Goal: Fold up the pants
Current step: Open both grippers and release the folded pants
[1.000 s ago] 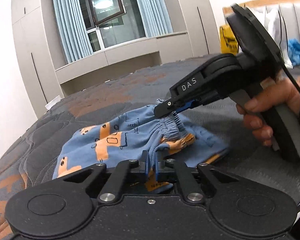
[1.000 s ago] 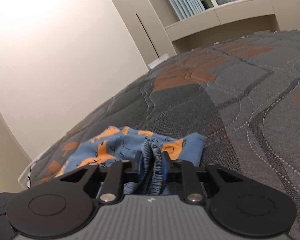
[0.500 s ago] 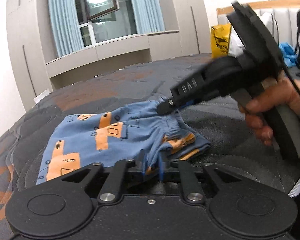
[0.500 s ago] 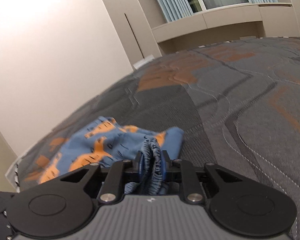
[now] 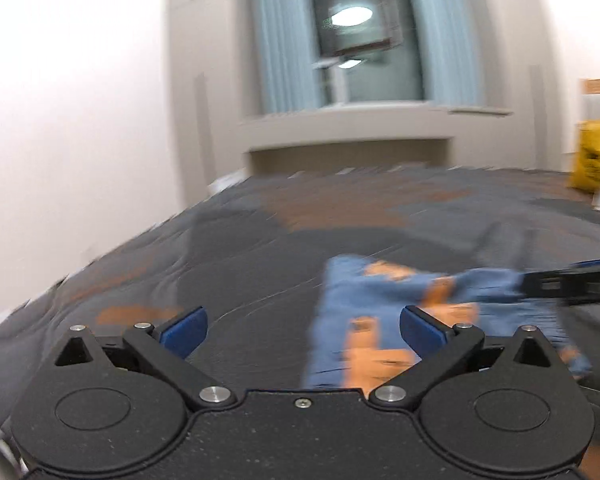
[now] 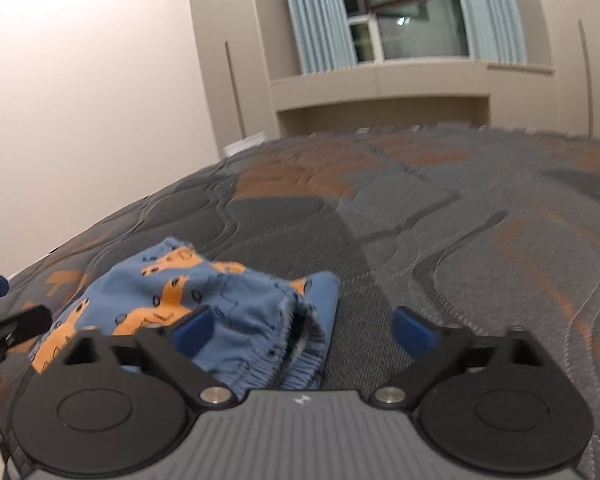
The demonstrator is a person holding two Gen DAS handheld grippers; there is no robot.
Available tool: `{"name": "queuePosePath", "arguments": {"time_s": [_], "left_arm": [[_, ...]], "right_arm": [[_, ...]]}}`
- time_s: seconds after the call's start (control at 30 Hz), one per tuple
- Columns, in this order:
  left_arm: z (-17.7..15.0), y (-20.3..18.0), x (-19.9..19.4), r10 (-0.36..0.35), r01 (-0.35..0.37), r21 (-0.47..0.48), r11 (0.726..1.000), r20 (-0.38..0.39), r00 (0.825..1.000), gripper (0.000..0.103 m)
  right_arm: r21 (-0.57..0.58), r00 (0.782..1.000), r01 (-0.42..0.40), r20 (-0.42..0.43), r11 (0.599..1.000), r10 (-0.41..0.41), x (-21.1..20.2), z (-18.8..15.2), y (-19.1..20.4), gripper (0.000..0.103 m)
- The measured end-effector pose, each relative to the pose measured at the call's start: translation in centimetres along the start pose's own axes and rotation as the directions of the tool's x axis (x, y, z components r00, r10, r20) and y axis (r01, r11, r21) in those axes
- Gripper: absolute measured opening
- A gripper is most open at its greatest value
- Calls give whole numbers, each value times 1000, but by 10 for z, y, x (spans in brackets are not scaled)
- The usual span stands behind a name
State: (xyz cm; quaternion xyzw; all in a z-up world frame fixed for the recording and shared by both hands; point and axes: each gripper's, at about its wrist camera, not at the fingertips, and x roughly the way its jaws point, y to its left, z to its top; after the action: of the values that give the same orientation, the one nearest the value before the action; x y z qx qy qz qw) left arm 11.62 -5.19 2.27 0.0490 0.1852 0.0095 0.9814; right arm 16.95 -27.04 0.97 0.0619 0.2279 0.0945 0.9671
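Both your left gripper (image 5: 302, 330) and right gripper (image 6: 304, 330) have just been opening off the pants (image 6: 204, 304), now lying folded ahead of them, likely finishing.

Small blue pants (image 6: 204, 304) with orange print lie folded, seemingly in half, on the mattress.

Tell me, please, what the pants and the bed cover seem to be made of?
Pants: soft, matte blue knit, likely cotton, printed with orange vehicles; it slumps in folds and the elastic waistband is gathered. Bed cover: quilted woven fabric, grey with orange patches; wavy stitched lines puff the surface, which suggests padding underneath.
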Motion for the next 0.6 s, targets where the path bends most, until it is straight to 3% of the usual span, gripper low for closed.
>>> {"name": "queuePosePath", "arguments": {"time_s": [0.1, 0.2, 0.4, 0.6], "left_arm": [[2, 7, 23, 26, -30, -36, 999, -93, 995, 102], [-4, 10, 33, 31, -34, -24, 999, -128, 991, 102], [-23, 23, 32, -18, 13, -29, 999, -158, 987, 103], [-26, 22, 26, -23, 18, -33, 999, -146, 989, 102]], "right_arm": [[-54, 999, 23, 30, 998, -21, -4, 2, 22, 103], [-148, 999, 39, 4, 988, -38, 2, 0, 43, 103], [-309, 972, 199, -57, 930, -227, 9, -21, 51, 103], [-235, 985, 133, -72, 963, -154, -8, -28, 29, 103]]}}
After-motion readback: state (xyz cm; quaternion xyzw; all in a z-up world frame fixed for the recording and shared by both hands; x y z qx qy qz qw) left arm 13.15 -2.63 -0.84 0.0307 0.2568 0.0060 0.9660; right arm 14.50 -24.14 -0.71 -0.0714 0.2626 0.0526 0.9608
